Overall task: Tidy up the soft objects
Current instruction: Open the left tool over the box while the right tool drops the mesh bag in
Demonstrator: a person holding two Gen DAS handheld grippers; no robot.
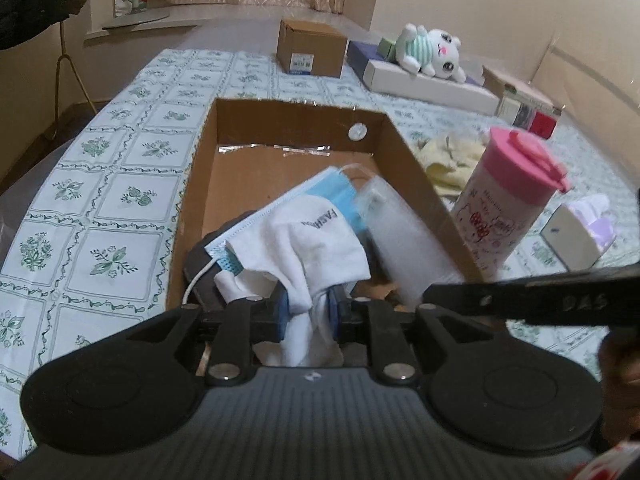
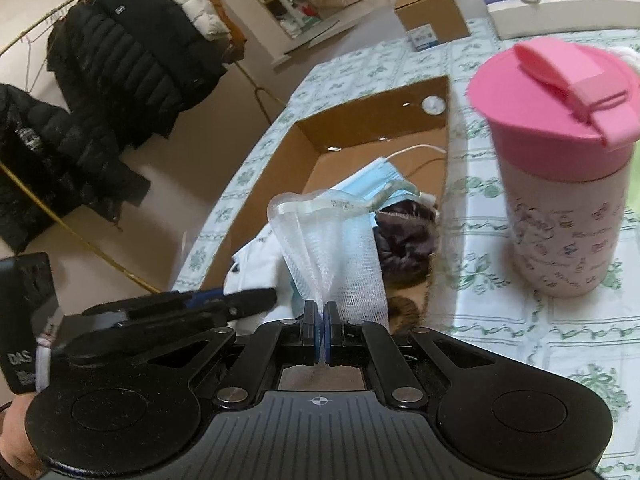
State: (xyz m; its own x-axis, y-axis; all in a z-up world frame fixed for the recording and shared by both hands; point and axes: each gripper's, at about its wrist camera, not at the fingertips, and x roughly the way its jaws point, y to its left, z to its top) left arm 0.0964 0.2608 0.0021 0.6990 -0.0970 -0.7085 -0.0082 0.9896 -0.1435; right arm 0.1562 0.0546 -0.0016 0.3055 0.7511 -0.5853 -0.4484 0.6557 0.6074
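Observation:
My left gripper [image 1: 309, 312] is shut on a white sock [image 1: 320, 240], which bunches between the blue pads and drapes over the near end of an open cardboard box [image 1: 296, 124]. A blue face mask [image 1: 340, 192] lies in the box under the sock, with a dark fluffy item [image 2: 404, 240] beside it. My right gripper [image 2: 323, 320] is shut on a white mesh pouch [image 2: 332, 248], held over the same end of the box. The pouch [image 1: 400, 240] hangs blurred against the box's right wall. The far half of the box floor is bare.
A pink-lidded canister [image 2: 560, 160] stands on the patterned tablecloth right of the box. A yellow cloth [image 1: 448, 160] and a tissue box [image 1: 576, 236] lie beyond it. A plush toy [image 1: 432, 52] and a small carton [image 1: 312, 48] sit at the back. Dark coats [image 2: 120, 60] hang off to the left.

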